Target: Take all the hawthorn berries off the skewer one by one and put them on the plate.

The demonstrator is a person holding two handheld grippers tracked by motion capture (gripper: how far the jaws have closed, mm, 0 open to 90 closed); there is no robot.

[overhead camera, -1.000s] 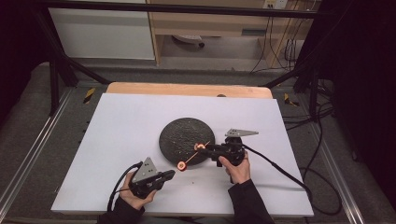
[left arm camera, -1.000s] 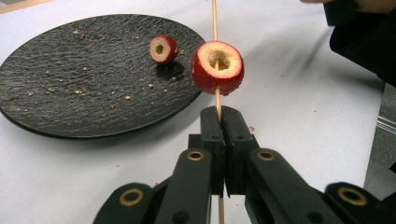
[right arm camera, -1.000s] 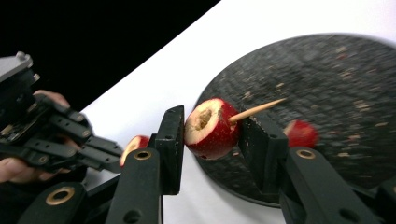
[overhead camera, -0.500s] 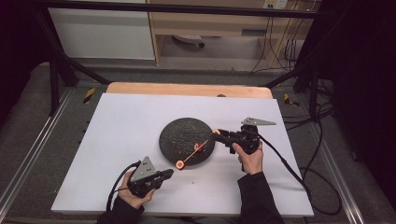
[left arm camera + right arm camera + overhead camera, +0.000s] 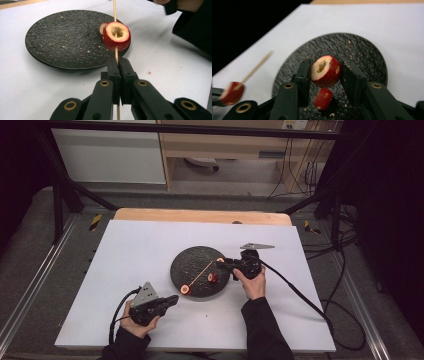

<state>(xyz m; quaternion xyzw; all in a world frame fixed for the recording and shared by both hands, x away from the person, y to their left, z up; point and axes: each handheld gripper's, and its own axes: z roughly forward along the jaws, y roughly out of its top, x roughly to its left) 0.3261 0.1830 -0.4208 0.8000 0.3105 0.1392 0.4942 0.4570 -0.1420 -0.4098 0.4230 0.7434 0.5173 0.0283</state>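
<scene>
the left gripper [image 5: 172, 299] sits at the lower left of the high view, held in the person's left hand [image 5: 136, 320], and its jaws are pressed together on the near end of a thin wooden skewer [image 5: 202, 271]. in the left gripper view the stick runs up from between the two black pads, straight through a cored red fruit piece [image 5: 116, 36] threaded just above them, then on out of the top of the frame. that threaded piece hangs over the near rim of the dark round plate [image 5: 55, 37], which lies on the white table [image 5: 27, 82] in the upper left half of that view.

the right gripper [image 5: 223, 264] is at the centre right of the high view, over the plate's right edge, in the person's right hand [image 5: 252, 281]. its jaws pinch a second red fruit piece [image 5: 326, 71] (hollowed, pale inside) at the middle of the right gripper view, one pad on either side of it. below it, on the plate, lies a smaller loose piece [image 5: 323, 98]. the skewer's far tip shows blurred at the left of that view, apart from the pinched piece.
</scene>
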